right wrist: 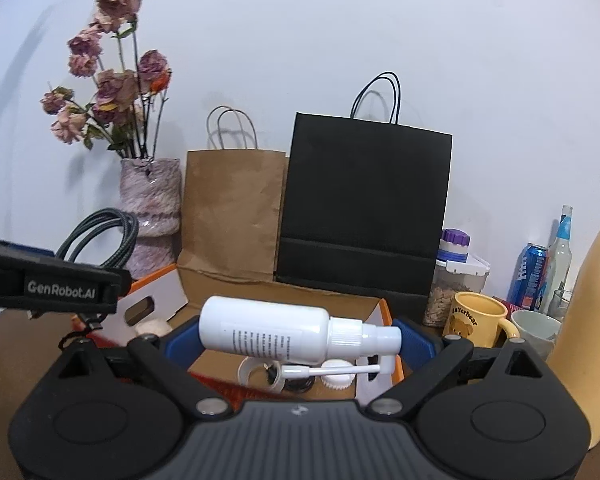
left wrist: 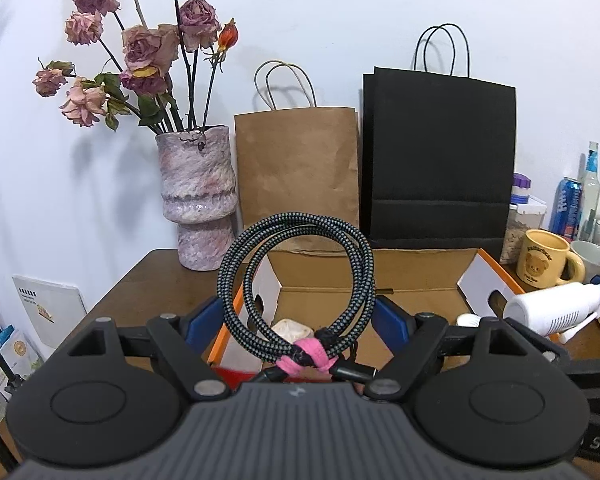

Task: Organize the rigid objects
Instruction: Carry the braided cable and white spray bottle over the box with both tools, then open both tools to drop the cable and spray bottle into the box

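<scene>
L gripper (left wrist: pixel 296 320) pinches coiled braided cable (left wrist: pixel 296 276), 1 coil, pink tie (left wrist: pixel 306 356) at the bottom near the palm; loop stands upright betw the blue pads (left wrist: pixel 390 316). R gripper (right wrist: pixel 300 334) pinches white spray bottle (right wrist: pixel 268 334), 1 bottle, long axis crosswise betw the pads, nozzle end pointing to the tool's right, thin straw tube (right wrist: pixel 332 370) hanging just under it.

Key relation: open cardboard box (left wrist: pixel 420 276) lies directly ahead of and below both tools, so each load looks to be above the box opening. From L view the bottle (left wrist: pixel 556 312) sits off to its right; from R view the cable (right wrist: pixel 100 236) is off to its left. Neither hand clearly nearer the box, can't tell.

In box: a few small white caps (right wrist: pixel 338 376) and 1 pale round item (right wrist: pixel 152 326), details unclear.

Judgement: next is lower and release into box.
</scene>
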### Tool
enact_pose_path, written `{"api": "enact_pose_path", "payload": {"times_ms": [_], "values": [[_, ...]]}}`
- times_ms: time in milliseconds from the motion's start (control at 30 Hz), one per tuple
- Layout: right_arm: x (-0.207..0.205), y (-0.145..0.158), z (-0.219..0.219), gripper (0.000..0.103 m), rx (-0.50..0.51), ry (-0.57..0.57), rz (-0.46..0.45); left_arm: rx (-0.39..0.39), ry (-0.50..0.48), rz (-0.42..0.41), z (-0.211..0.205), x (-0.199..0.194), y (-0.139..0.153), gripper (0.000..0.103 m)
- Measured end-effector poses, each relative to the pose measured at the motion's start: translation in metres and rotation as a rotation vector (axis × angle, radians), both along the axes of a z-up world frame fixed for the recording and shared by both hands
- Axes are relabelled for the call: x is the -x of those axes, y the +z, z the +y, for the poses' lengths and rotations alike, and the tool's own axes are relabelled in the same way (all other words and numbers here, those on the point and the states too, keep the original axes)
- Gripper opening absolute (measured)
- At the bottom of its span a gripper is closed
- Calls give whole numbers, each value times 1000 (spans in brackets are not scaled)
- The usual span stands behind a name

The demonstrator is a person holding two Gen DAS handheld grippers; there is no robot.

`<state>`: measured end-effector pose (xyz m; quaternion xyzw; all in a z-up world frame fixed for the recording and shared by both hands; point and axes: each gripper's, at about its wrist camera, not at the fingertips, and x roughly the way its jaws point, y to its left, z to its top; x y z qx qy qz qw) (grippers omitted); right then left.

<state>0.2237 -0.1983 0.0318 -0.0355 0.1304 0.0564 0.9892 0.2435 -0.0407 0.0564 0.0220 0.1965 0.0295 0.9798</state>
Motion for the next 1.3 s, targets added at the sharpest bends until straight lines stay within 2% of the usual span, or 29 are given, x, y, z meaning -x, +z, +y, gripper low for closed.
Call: {"api": "enact_pose_path", "payload": {"times_ms": [400,767,1300], "values": [[-54,-4,-10,98,-16,-25,13,-11,4,5,-8,-50,-5,81],[-99,-10,-5,98,9,-9,27,-20,21,33,-6,-91,-13,81],[-134,-22,1,98,40,13,79,-49,32,79,3,-124,-25,82]]}}
